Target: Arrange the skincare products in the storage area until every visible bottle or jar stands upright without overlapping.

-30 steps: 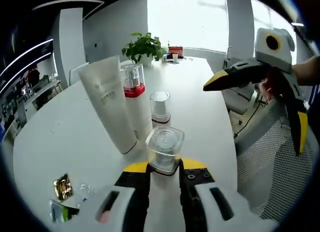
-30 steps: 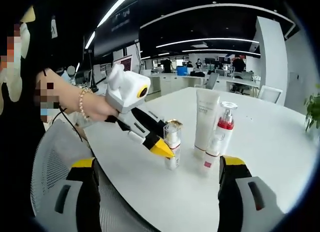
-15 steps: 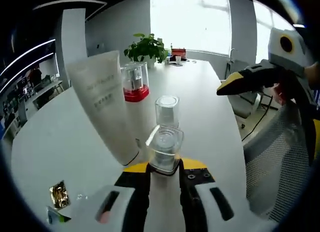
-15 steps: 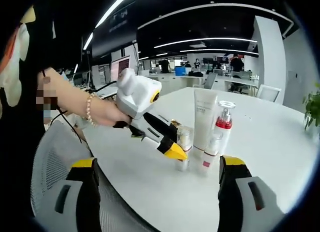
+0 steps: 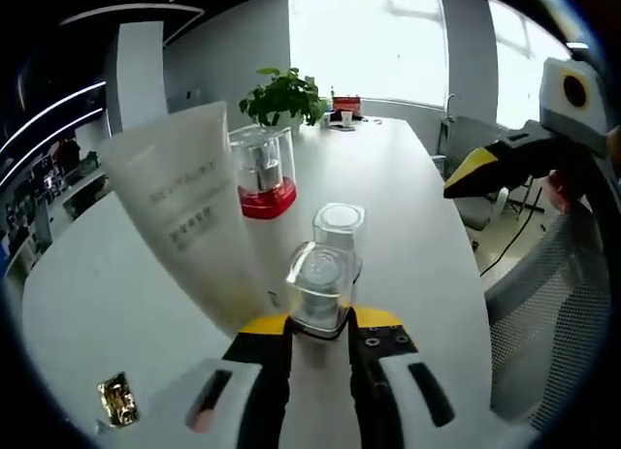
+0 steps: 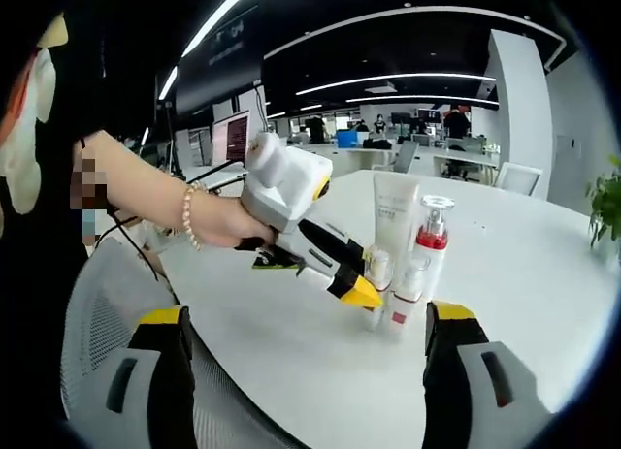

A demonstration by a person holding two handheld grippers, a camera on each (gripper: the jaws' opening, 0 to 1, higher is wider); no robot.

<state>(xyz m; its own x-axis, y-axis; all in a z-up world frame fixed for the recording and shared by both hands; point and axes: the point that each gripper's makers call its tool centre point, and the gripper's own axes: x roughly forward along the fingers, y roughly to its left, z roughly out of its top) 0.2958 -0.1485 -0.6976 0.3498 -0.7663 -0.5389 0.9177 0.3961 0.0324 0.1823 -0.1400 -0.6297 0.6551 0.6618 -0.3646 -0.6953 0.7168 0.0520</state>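
Bottle [image 5: 320, 290], clear-capped: clamped upright between jaws of left gripper [image 5: 320, 335], long axis vertical. Straight ahead of fingers: second small bottle [image 5: 338, 228]; ahead-left, white tube [image 5: 184, 226] and red-collared pump bottle [image 5: 260, 170], close. Right gripper [image 6: 303, 323]: jaws wide apart, empty, standing off.

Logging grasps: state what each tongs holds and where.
Left tongs clamp the small clear-capped bottle just below its cap. Right tongs hold nothing.
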